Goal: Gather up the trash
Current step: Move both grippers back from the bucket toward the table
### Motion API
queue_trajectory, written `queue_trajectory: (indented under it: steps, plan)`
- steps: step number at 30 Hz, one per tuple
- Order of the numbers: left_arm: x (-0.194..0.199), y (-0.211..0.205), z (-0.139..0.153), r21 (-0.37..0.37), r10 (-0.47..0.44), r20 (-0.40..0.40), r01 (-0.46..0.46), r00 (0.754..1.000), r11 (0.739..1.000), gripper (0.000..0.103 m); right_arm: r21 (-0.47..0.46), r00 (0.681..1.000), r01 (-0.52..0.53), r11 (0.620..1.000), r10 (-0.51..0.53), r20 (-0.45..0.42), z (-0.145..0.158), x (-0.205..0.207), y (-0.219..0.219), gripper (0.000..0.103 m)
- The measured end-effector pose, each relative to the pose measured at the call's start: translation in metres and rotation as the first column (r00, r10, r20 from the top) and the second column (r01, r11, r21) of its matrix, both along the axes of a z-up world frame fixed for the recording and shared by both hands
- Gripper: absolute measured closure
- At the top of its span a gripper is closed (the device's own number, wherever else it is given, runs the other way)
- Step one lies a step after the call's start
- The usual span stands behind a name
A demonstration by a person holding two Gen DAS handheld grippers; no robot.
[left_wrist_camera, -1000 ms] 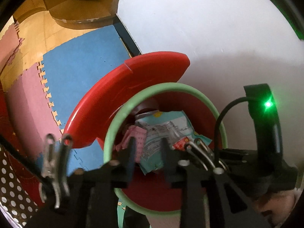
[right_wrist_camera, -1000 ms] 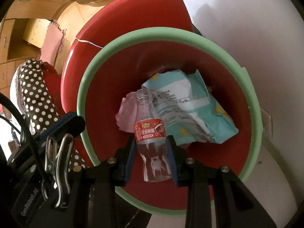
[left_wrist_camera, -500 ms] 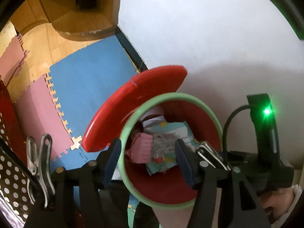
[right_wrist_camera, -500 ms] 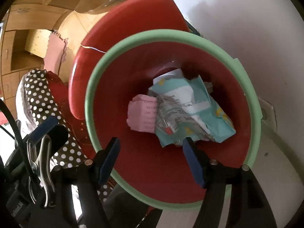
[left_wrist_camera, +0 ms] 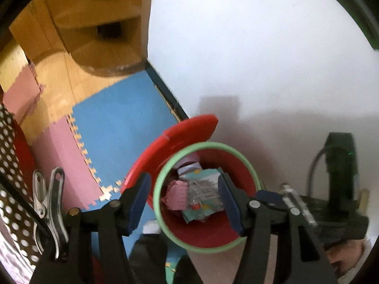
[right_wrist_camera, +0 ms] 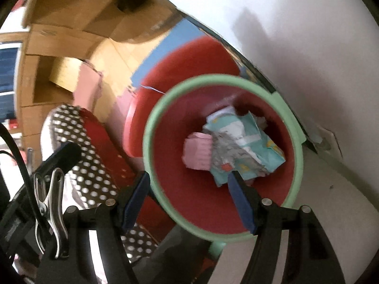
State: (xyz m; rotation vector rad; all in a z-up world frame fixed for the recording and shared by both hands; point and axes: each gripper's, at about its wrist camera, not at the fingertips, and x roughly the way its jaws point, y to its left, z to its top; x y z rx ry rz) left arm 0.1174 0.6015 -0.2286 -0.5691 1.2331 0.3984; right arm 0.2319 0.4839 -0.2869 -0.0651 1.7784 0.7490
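A red bin with a green rim [left_wrist_camera: 208, 144] stands on the floor against the wall, its red lid [left_wrist_camera: 180, 137] tipped back behind it. Inside lie a crumpled pink paper [left_wrist_camera: 177, 195], a teal wrapper [left_wrist_camera: 206, 175] and a clear bottle with a red label [left_wrist_camera: 201, 195] on top. My left gripper [left_wrist_camera: 184, 177] hangs open above the bin with nothing between its fingers. In the right wrist view the same rim [right_wrist_camera: 213, 78], pink paper [right_wrist_camera: 197, 151] and wrapper [right_wrist_camera: 251, 139] show below my right gripper [right_wrist_camera: 189, 177], which is also open and holds nothing.
Blue [left_wrist_camera: 118, 123] and pink [left_wrist_camera: 61, 151] foam mats cover the floor left of the bin. A white wall [left_wrist_camera: 260, 47] rises behind it. A wooden shelf unit [left_wrist_camera: 99, 35] stands further back. Polka-dot fabric [right_wrist_camera: 94, 165] lies at the left. The right gripper's body [left_wrist_camera: 338, 165] is beside mine.
The right gripper let go of the clear bottle, which now lies in the bin. Both grippers' jaws have widened and both have risen, so the bin looks smaller.
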Motion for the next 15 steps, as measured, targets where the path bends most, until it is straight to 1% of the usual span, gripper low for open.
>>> queue_trajectory:
  steps: [1, 4, 6, 10, 12, 13, 15]
  plan:
    - [-0.001, -0.001, 0.01, 0.02, -0.01, 0.005, 0.01, 1.0, 1.0, 0.041, 0.017, 1.0, 0.0, 1.0, 0.0, 0.011, 0.009, 0.001, 0.0, 0.033]
    - [-0.003, -0.003, 0.036, 0.077, -0.035, 0.016, 0.034, 0.999, 0.996, 0.041, 0.086, 0.998, 0.001, 0.996, -0.006, 0.063, 0.05, 0.0, 0.002, 0.033]
    - [-0.006, -0.002, 0.05, 0.089, -0.034, 0.023, 0.032, 0.999, 0.996, 0.041, 0.111, 0.996, -0.007, 0.994, -0.003, 0.089, 0.069, -0.002, 0.005, 0.033]
    - [-0.011, -0.002, 0.077, 0.084, -0.039, 0.033, 0.036, 0.999, 0.996, 0.041, 0.129, 0.99, -0.029, 0.991, 0.011, 0.139, 0.099, -0.01, 0.008, 0.033]
    - [-0.012, -0.005, 0.089, 0.105, -0.055, 0.042, 0.05, 0.998, 0.993, 0.041, 0.151, 0.986, -0.027, 0.988, 0.002, 0.167, 0.117, -0.017, 0.007, 0.033]
    - [-0.013, -0.007, 0.096, 0.128, -0.069, 0.038, 0.063, 0.997, 0.99, 0.041, 0.156, 0.986, -0.026, 0.987, 0.0, 0.169, 0.121, -0.018, 0.006, 0.033]
    - [-0.016, -0.011, 0.105, 0.142, -0.074, 0.043, 0.068, 0.996, 0.988, 0.041, 0.172, 0.985, -0.025, 0.985, -0.005, 0.171, 0.136, -0.026, 0.004, 0.033]
